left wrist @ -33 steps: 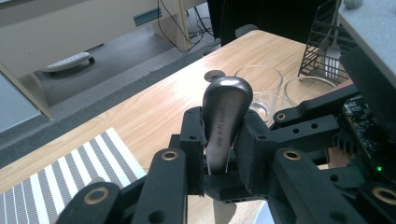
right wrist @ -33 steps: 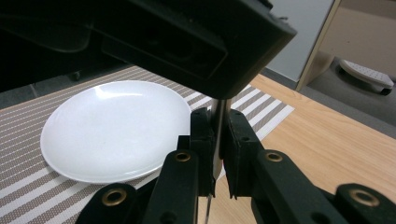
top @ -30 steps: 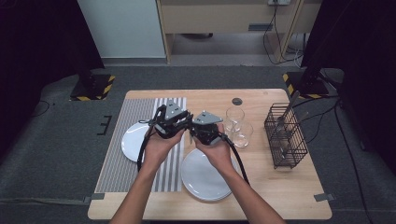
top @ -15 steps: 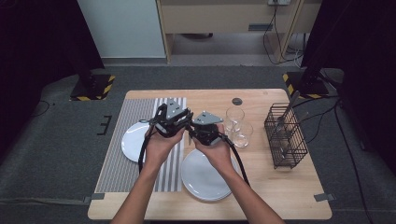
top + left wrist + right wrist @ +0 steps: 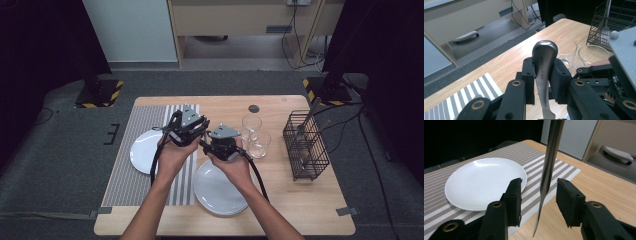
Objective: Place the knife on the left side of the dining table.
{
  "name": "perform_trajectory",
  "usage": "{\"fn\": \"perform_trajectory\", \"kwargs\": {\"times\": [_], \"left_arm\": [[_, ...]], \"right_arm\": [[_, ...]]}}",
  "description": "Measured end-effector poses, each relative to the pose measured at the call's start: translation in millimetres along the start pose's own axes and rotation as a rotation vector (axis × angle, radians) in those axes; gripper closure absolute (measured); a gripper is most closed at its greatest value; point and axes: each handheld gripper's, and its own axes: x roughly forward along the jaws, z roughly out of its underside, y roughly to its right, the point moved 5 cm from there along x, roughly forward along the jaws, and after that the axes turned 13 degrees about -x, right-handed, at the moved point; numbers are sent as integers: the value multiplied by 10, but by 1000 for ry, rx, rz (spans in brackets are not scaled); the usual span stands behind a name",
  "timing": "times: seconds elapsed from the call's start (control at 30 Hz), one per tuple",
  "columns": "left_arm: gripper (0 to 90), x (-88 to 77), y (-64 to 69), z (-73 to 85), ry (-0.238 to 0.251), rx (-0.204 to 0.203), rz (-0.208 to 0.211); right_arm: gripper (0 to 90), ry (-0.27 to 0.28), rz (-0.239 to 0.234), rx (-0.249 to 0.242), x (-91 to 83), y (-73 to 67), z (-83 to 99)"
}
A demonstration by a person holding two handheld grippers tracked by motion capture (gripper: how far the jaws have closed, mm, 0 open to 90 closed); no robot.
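Note:
A metal table knife [image 5: 544,57] stands between my left gripper's [image 5: 543,67] jaws, which are shut on its rounded handle. The knife's blade [image 5: 550,157] hangs down between my right gripper's [image 5: 539,195] jaws. Those jaws have just been opening, and their pads now stand apart from the blade on both sides. In the high view the left gripper [image 5: 186,129] and right gripper [image 5: 220,142] are held close together above the middle of the wooden table [image 5: 300,200].
A white plate [image 5: 142,152] lies on the striped placemat [image 5: 125,175] at the left, and a second plate [image 5: 217,192] lies near the front edge. Two glasses [image 5: 251,124] [image 5: 260,145] stand right of the grippers. A black wire cutlery basket [image 5: 306,145] stands at the far right.
Both hands stay close together over the table; the right hand has shifted only slightly.

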Motion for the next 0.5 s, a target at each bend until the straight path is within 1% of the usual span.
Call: {"fn": "perform_trajectory", "kwargs": {"times": [0.03,0.07,0.1,0.2,0.27,0.3,0.4,0.43,0.47,0.5], "left_arm": [[746,5,0,-3,0,-7,0],[746,9,-2,-3,-7,-9,-5],[746,14,-4,-2,-11,-10,-7],[746,18,-11,1,-28,-14,-15],[746,22,-12,-1,-30,-20,-16],[746,22,-23,-6,-41,-23,-26],[746,19,-47,-20,-44,-23,-49],[745,19,-47,-20,-44,-23,-49],[745,18,-54,-27,-39,-32,-52],[745,7,-64,-40,-31,-40,-52]], "right_arm": [[498,-11,4,7,3,-5,28],[486,-22,3,-1,4,-6,47],[490,-24,6,3,10,-14,58],[494,-34,-2,-6,17,-34,103],[495,-36,-2,-6,23,-37,119],[495,-46,-8,-3,40,-46,154],[514,-52,-14,-1,56,-66,195],[514,-52,-14,-1,56,-66,195],[519,-51,-16,0,64,-74,208],[523,-63,-18,-5,81,-87,240]]}}
